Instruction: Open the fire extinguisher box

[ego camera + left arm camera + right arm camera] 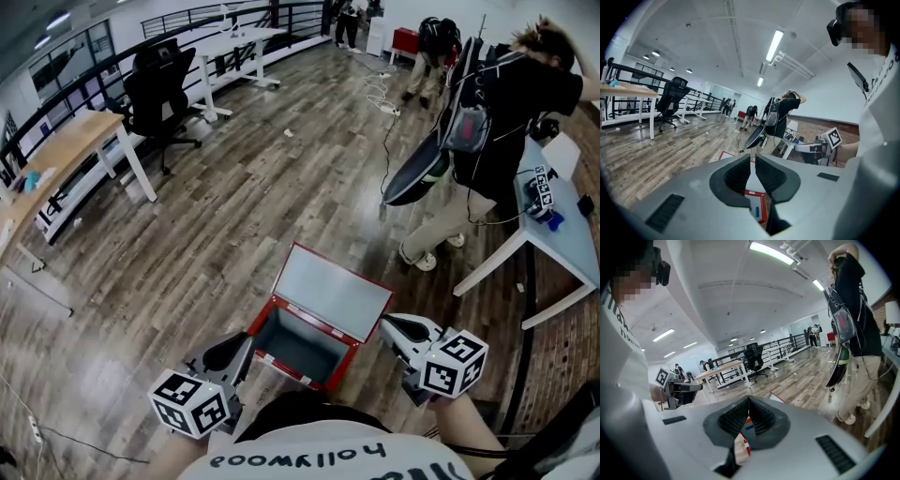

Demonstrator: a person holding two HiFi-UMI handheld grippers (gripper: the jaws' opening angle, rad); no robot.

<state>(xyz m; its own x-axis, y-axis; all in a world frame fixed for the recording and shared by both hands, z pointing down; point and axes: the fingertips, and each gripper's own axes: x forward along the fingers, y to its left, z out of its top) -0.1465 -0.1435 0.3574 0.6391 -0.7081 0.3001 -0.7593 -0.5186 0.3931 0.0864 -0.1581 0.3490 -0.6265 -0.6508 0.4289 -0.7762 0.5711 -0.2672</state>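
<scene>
The red fire extinguisher box (pixel 321 327) stands on the wood floor right in front of me. Its lid (pixel 333 289) is raised and leans back, and the grey inside is bare. My left gripper (pixel 244 343) hangs by the box's left front corner, shut, with nothing between its pads. My right gripper (pixel 386 325) hangs by the right side of the lid, also shut and empty. In the left gripper view a red corner of the box (pixel 757 193) shows below the closed jaws. The right gripper view shows a strip of the box (pixel 746 446) under its jaws.
A person (pixel 487 122) stands at the right beside a white table (pixel 562 239). A black office chair (pixel 159 84) and a wooden desk (pixel 75 141) stand at the left. Cables (pixel 380 94) lie on the floor farther off.
</scene>
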